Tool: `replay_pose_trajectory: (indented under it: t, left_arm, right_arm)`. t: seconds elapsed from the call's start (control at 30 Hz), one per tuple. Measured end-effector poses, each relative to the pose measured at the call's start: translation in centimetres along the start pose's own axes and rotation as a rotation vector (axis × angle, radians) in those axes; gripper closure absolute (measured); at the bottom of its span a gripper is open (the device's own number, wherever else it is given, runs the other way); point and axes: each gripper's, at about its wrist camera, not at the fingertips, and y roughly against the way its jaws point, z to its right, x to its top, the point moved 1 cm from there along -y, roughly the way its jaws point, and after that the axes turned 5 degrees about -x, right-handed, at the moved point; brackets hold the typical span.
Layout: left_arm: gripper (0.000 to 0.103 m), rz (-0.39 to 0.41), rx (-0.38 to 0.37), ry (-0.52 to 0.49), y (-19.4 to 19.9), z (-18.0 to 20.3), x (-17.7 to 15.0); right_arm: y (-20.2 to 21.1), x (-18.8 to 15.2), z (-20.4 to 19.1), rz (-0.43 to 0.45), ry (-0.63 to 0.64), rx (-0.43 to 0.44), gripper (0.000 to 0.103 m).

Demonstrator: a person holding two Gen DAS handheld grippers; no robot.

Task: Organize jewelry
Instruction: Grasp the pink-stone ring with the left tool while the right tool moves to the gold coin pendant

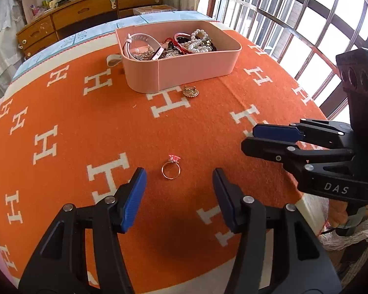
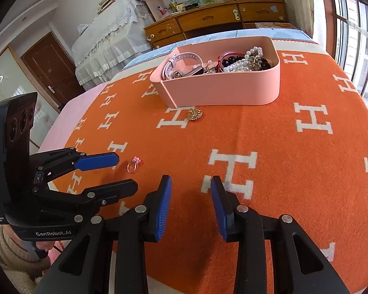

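A gold ring with a pink stone (image 1: pixel 171 169) lies on the orange blanket, just ahead of my open, empty left gripper (image 1: pixel 179 183); it also shows in the right wrist view (image 2: pixel 133 165). A gold brooch (image 1: pixel 190 91) (image 2: pixel 195 114) lies in front of the pink jewelry box (image 1: pixel 184 68) (image 2: pixel 223 90), which holds pearl strands, dark beads, a red bangle and a white watch. My right gripper (image 2: pixel 190 191) is open and empty over the blanket, to the right of the ring; it shows in the left wrist view (image 1: pixel 251 138).
The orange blanket with white H marks (image 1: pixel 73 122) covers the table. A window with bars (image 1: pixel 294 12) is on the right. A wooden dresser (image 2: pixel 208 22) stands behind the table. A white strap end (image 1: pixel 112 61) lies left of the box.
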Motion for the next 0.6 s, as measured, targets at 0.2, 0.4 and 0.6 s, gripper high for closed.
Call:
replay_pose_trajectory:
  t: [0.2, 0.4, 0.6]
  left_arm:
    - [0.058, 0.001, 0.016, -0.012, -0.6, -0.1, 0.1]
    - [0.070, 0.005, 0.056, -0.057, -1.3, 0.4, 0.2]
    - [0.090, 0.013, 0.062, -0.084, -1.4, 0.9, 0.3]
  right_arm:
    - [0.0, -0.2, 0.0, 0.007, 0.005, 0.002, 0.070]
    - [0.0, -0.3, 0.1, 0.012, 0.008, 0.003, 0.070]
    - [0.0, -0.4, 0.0, 0.014, 0.011, 0.000, 0.070]
